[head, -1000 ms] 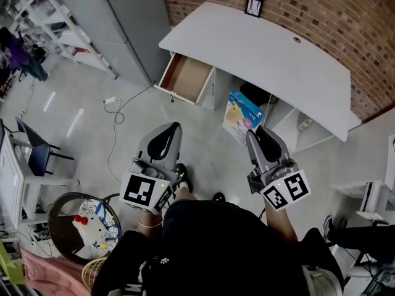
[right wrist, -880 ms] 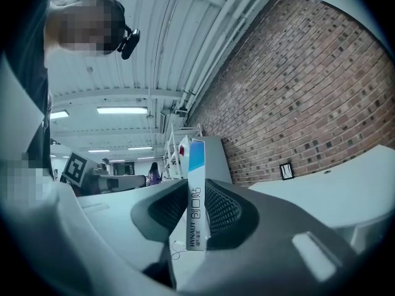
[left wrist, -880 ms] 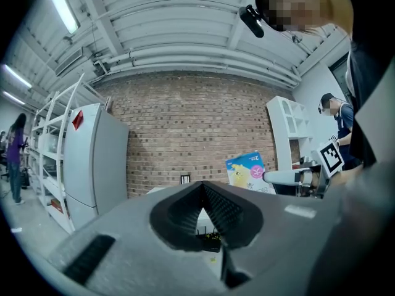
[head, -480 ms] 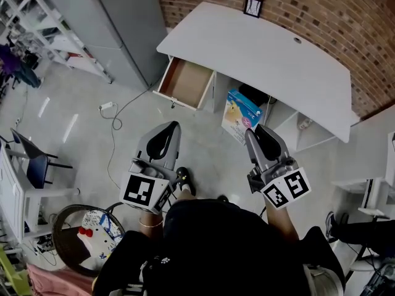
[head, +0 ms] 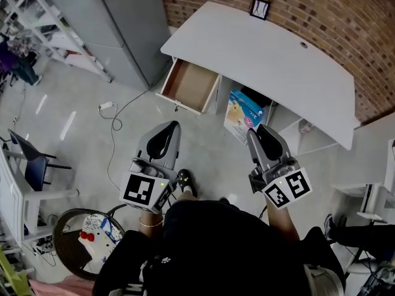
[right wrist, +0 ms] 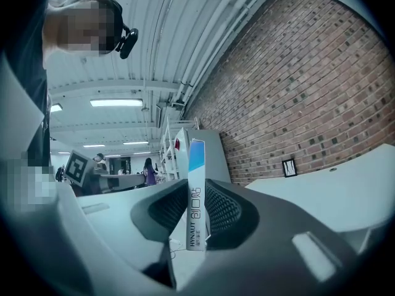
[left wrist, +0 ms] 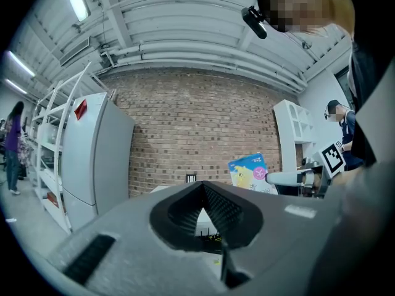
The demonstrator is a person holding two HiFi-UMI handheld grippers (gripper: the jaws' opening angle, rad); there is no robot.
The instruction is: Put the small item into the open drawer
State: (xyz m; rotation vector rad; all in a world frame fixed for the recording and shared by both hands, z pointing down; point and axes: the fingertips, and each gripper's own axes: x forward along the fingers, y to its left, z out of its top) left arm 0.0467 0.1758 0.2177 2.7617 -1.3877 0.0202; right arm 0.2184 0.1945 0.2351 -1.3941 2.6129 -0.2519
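A red brick wall (head: 345,17) backs a curved white desk (head: 259,48). On the pale grey floor (head: 80,97) stand a tall grey metal cabinet (head: 117,23) and white shelving (head: 37,11).

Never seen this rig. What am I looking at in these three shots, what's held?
No robot: a person holds a two-jaw gripper in each hand. One picture looks down from a head camera; the other two ride on the grippers, looking along their jaws. The left gripper is shut and empty. The right gripper grips a thin blue box. Ahead stands a white desk with a small frame at its back edge and an open drawer, where the box should go.
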